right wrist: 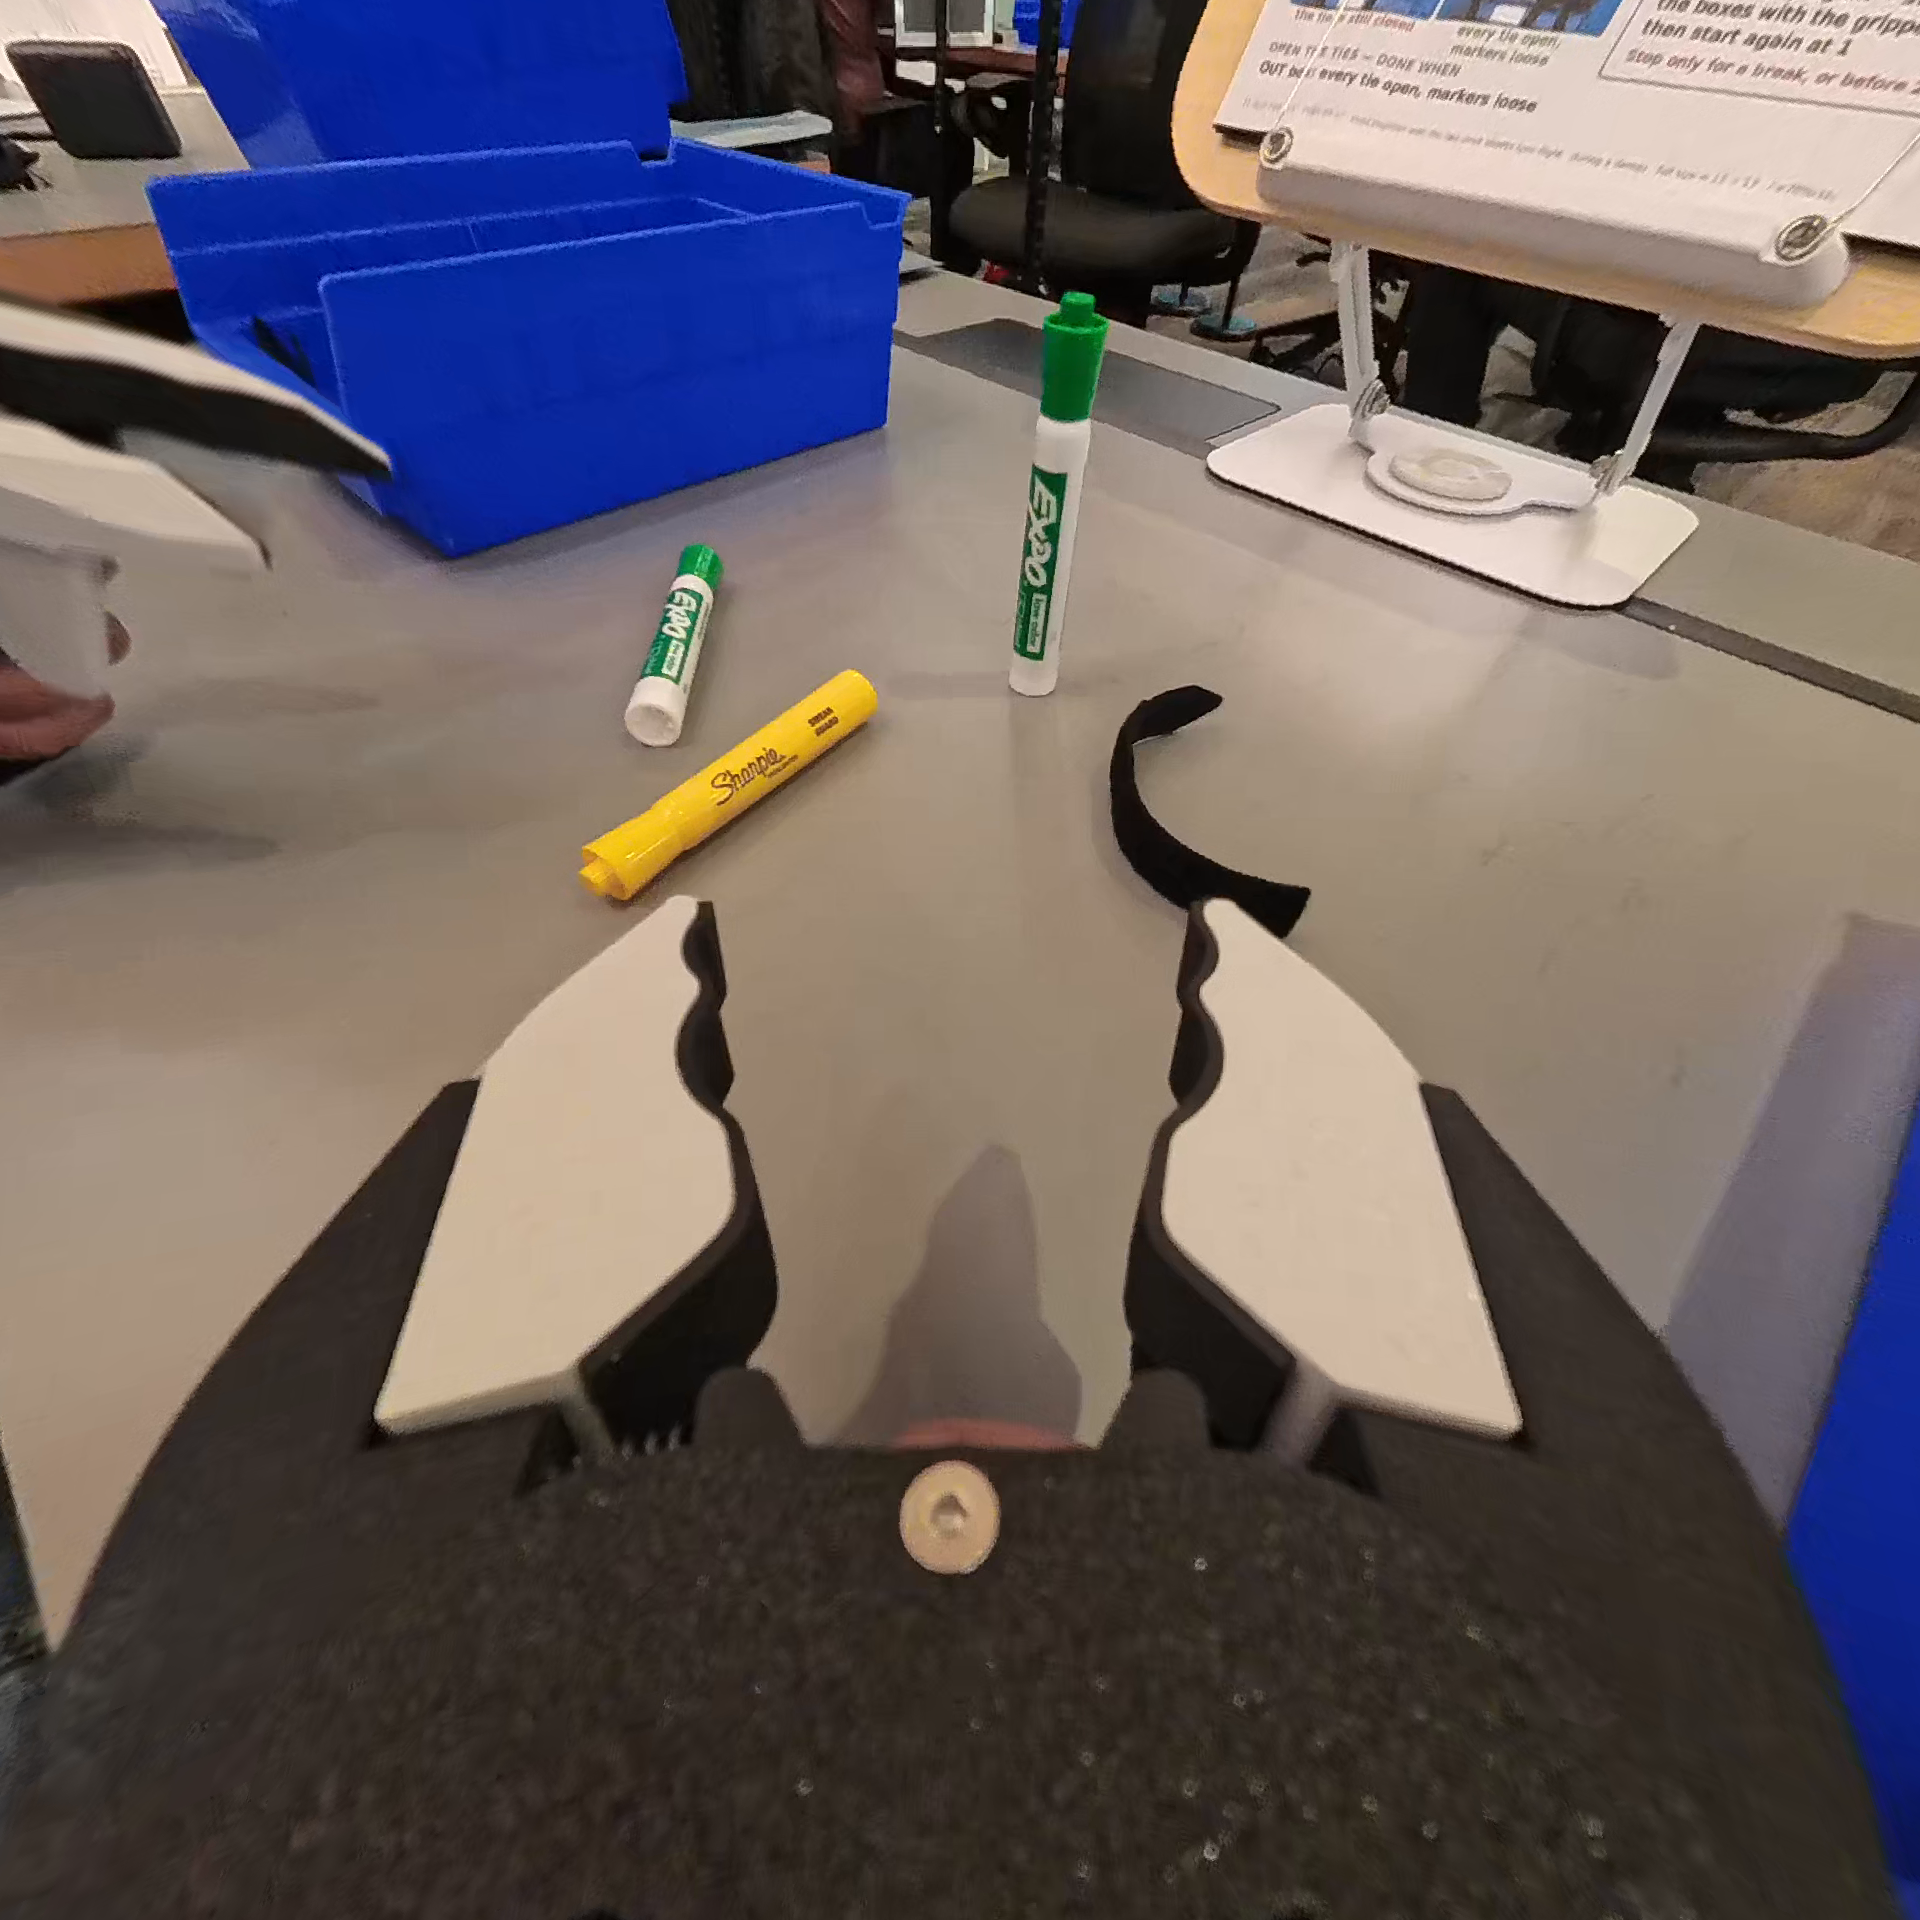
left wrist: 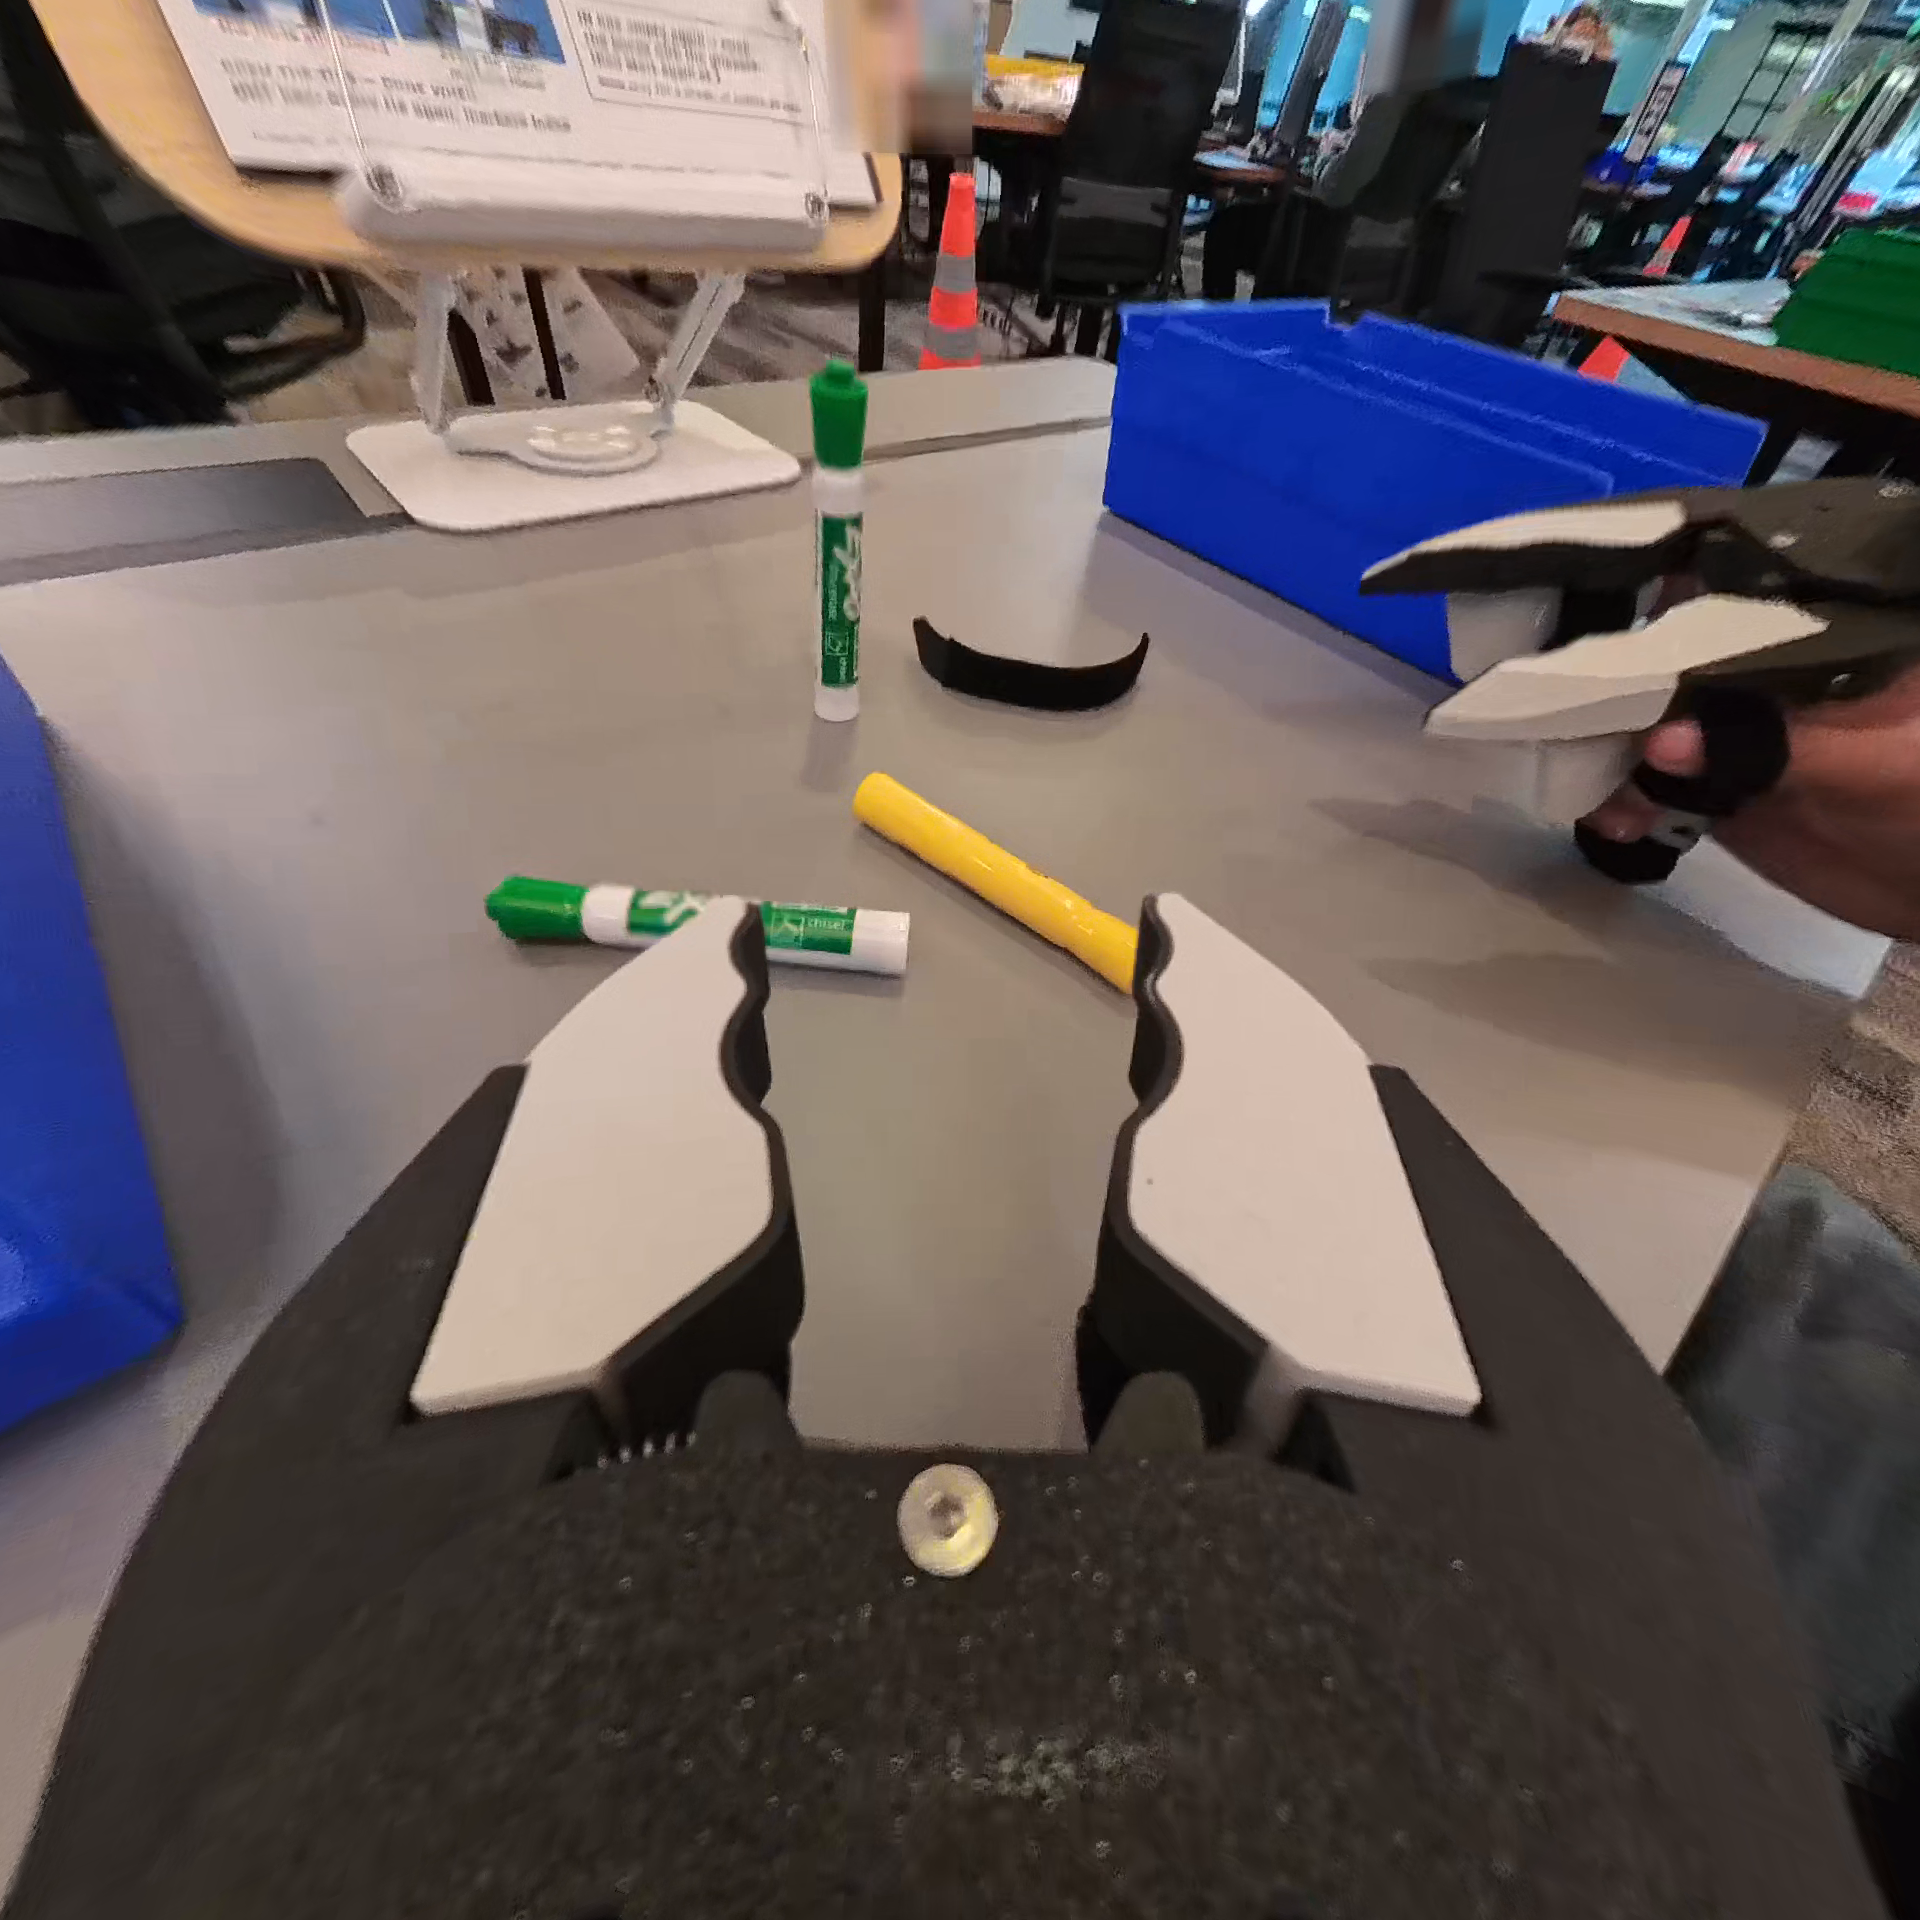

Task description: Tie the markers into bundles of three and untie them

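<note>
Both grippers, left point(left wrist: 951, 935) and right point(right wrist: 951, 935), gape empty over loose markers (one green marker point(right wrist: 1051, 499) upright) and a black tie point(right wrist: 1164, 821) mid-table point(right wrist: 1507, 831).

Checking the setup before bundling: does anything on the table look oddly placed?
One green marker stands upright on its end, while the other green marker and the yellow marker lie flat. The black tie lies loose and curled beside them. Nothing looks damaged.

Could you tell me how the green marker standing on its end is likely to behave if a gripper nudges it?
The upright green marker stands on its narrow flat end on the smooth grey table, so a nudge near the cap would probably tip it. Being round, it may then roll, perhaps toward the black strap lying close by.
</note>
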Demonstrator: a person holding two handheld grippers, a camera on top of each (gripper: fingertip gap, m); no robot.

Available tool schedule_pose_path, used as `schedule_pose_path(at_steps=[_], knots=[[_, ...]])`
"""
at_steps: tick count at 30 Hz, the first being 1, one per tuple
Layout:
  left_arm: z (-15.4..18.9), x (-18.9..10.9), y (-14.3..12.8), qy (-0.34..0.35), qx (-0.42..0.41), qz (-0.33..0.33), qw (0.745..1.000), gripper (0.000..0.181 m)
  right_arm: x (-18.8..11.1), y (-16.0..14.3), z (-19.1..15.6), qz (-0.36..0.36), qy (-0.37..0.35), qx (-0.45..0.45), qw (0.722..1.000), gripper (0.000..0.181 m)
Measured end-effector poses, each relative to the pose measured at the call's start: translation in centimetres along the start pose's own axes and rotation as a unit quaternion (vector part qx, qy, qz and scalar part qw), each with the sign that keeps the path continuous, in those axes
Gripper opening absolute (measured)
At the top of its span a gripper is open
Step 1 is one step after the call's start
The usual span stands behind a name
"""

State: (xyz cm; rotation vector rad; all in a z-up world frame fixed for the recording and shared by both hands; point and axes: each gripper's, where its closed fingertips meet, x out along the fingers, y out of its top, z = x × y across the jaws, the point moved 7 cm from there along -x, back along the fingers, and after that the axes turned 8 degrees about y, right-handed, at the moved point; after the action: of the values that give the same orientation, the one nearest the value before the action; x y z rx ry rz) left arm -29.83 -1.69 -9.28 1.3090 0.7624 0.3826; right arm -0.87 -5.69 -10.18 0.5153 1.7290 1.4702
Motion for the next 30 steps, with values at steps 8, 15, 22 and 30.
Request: schedule_pose_path(at_steps=[8, 15, 22, 30], knots=[[0.0, 0.7, -0.4, -0.012, 0.023, -0.025, 0.999, 0.073, 0.1, -0.1, 0.0, -0.009, 0.009, 0.004, 1.000, 0.081], [0.5, 0.7, -0.4, -0.027, 0.023, -0.026, 0.999, 0.075, 0.1, -0.1, -0.1, -0.008, 0.015, 0.004, 1.000, 0.081], [0.5, 0.9, -0.5, -0.031, 0.020, -0.033, 0.999, 0.076, 0.1, -0.1, -0.1, -0.010, 0.015, 0.002, 1.000, 0.080], [1.5, 2.3, 0.7, -0.084, 0.079, -0.076, 0.990, 0.076, 0.2, 0.1, -0.4, -0.013, 0.021, 0.002, 1.000, 0.079]])
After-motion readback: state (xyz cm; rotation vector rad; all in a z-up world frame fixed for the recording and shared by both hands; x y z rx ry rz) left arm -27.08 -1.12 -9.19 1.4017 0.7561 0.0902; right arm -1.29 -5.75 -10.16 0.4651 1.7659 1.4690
